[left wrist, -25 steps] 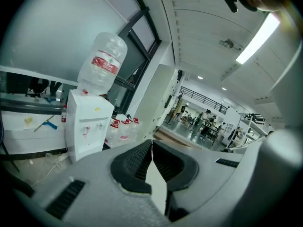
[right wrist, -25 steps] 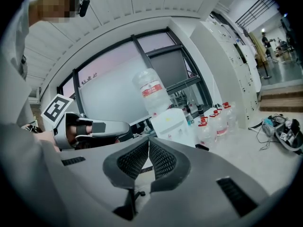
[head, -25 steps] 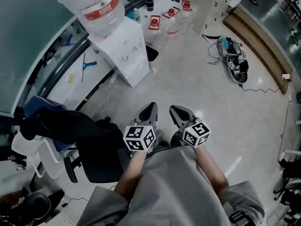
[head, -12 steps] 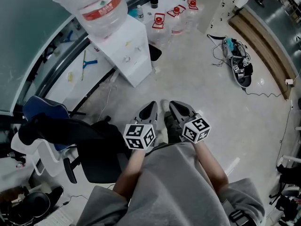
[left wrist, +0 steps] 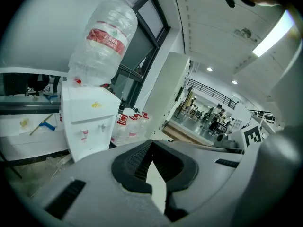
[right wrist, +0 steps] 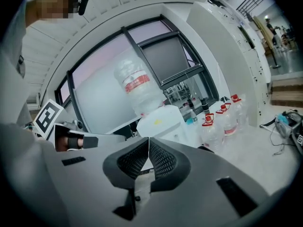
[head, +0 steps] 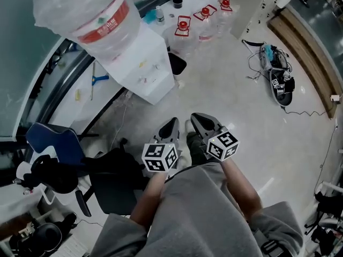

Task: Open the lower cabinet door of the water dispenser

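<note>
The white water dispenser (head: pixel 143 63) stands on the floor by the curved window wall, a clear bottle with a red label (head: pixel 91 17) upside down on top. Its front with two small taps (left wrist: pixel 92 129) faces me; the lower front (left wrist: pixel 92 148) is partly hidden behind the gripper body, and I make out no door seam. My left gripper (head: pixel 170 125) and right gripper (head: pixel 200 120) are held side by side near my waist, well short of the dispenser. Both point towards it and are shut with nothing between the jaws. The right gripper view shows the dispenser (right wrist: pixel 163 122) ahead.
Several red-capped water bottles (head: pixel 185 28) stand on the floor just right of the dispenser. A black office chair (head: pixel 115 181) and a blue chair (head: pixel 51 143) are at my left. A device with cables (head: pixel 280 74) lies on the floor at right, near a wooden step (head: pixel 311 47).
I have walked closer to the dispenser: it and its bottle look larger and nearer in the head view. Both grippers came along, still side by side and shut.
</note>
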